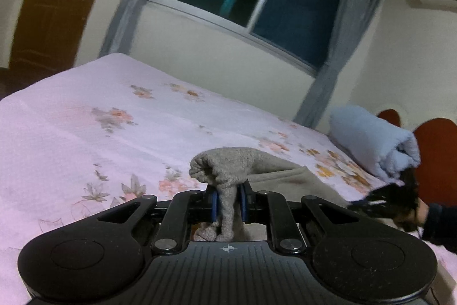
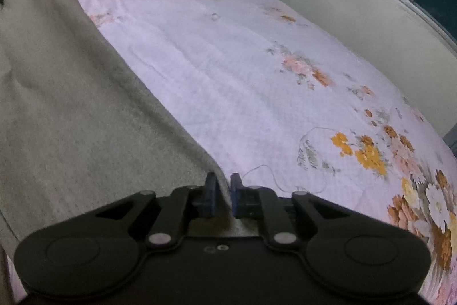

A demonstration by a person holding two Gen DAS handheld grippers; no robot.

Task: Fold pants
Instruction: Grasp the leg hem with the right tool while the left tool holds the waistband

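Looking along my left gripper (image 1: 227, 203), I see its blue pads clamped on a bunched fold of the grey pants (image 1: 228, 167). The cloth is soft and fuzzy, like fleece or thick knit. It puckers into a rounded knob above the pads and hangs in a narrow twisted strip between them. Behind the knob the fabric slopes away to the right, down toward the bed (image 1: 85, 116). The bed's sheet is pale pink with a fine crinkled weave, printed with peach and grey flowers. A light blue blanket (image 1: 374, 145), plush and rolled up, sits at the far right end of the bed by a red rounded headboard (image 1: 434, 156). My right gripper (image 1: 371, 197) shows there too, dark and blurred, with my hand (image 1: 422, 212) behind it.

From my right gripper (image 2: 222, 195), the pants (image 2: 57, 105) fill the left side as a broad grey sheet, matte and slightly speckled, rising to the upper left. Their edge runs diagonally down to my pads. The blue pads stand close together with the thin edge of the cloth pinched between them. The bed (image 2: 228, 62) spreads out to the right, its sheet gently rippled, with bolder orange, brown and white flowers near the right corner. A loose thread (image 2: 274, 176) curls on the sheet just beside my right pad.
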